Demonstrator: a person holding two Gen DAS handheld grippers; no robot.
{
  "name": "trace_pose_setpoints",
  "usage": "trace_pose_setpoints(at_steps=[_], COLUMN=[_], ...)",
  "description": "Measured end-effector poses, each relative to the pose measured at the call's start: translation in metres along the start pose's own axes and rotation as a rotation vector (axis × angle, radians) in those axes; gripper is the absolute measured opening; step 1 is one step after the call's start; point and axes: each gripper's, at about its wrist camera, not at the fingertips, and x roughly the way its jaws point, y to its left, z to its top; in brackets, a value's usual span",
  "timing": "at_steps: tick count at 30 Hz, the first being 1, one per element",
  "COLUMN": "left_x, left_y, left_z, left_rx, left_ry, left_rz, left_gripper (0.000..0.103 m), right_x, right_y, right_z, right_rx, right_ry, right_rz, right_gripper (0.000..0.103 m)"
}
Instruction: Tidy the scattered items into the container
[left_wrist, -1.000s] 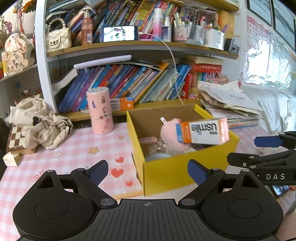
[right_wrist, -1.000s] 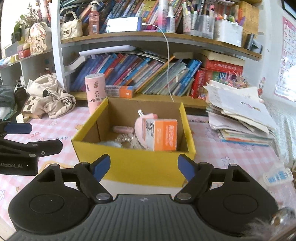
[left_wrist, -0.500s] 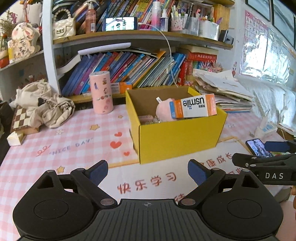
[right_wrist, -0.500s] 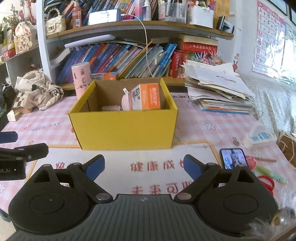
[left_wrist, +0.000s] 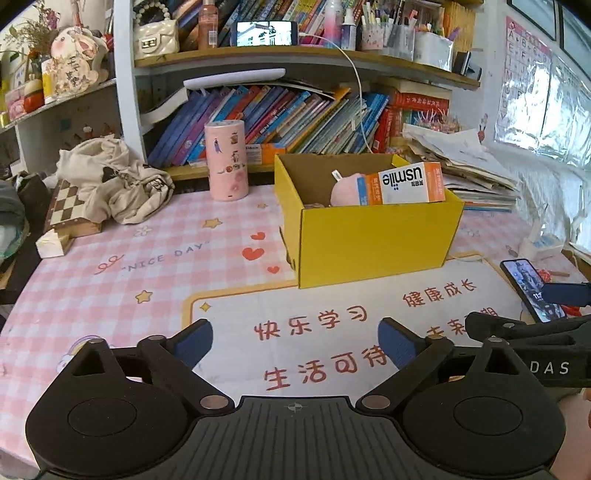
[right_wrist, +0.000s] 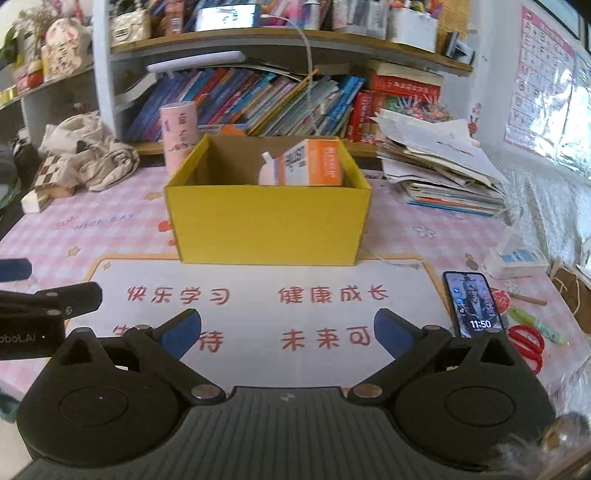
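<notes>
Left wrist: "usmile" carton (left_wrist: 404, 183), yellow box (left_wrist: 373, 236)

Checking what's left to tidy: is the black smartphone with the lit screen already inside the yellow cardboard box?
No, the black smartphone lies on the table mat, right of the yellow cardboard box.

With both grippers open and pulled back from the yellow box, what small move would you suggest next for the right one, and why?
Probably swing the right gripper rightward toward the red scissors beside the phone. It is open and empty, the yellow box already holds the usmile carton, and the scissors lie loose on the table nearest it. The left gripper is open and empty too, but farther away.
</notes>
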Motion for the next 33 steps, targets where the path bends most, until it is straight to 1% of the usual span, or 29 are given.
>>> trace_pose_setpoints(at_steps=[11,18,28,33], left_x=[-0.014,-0.021,-0.028,-0.031], left_y=[0.016,0.032,0.054,0.067], left_z=[-0.008,-0.016,-0.023,-0.026], left_rx=[0.005,-0.003,-0.035,-0.056], left_ry=[-0.005,0.01,0.022,0.021], left_rz=[0.025,0.04,0.051,0.074], left_gripper=[0.1,0.1,0.101,0.103], right_x=[-0.005,-0.008,-0.013,-0.012], right_y=[0.019,0.038,0.062,0.074], right_z=[-0.001,-0.004,-0.006,-0.003], right_rx=[0.003,-0.01,-0.038,-0.05], right_ry=[-0.007,-0.001,-0.002,-0.007], right_rz=[0.016,0.036,0.049,0.056], right_gripper=[0.103,0.103,0.103,0.103])
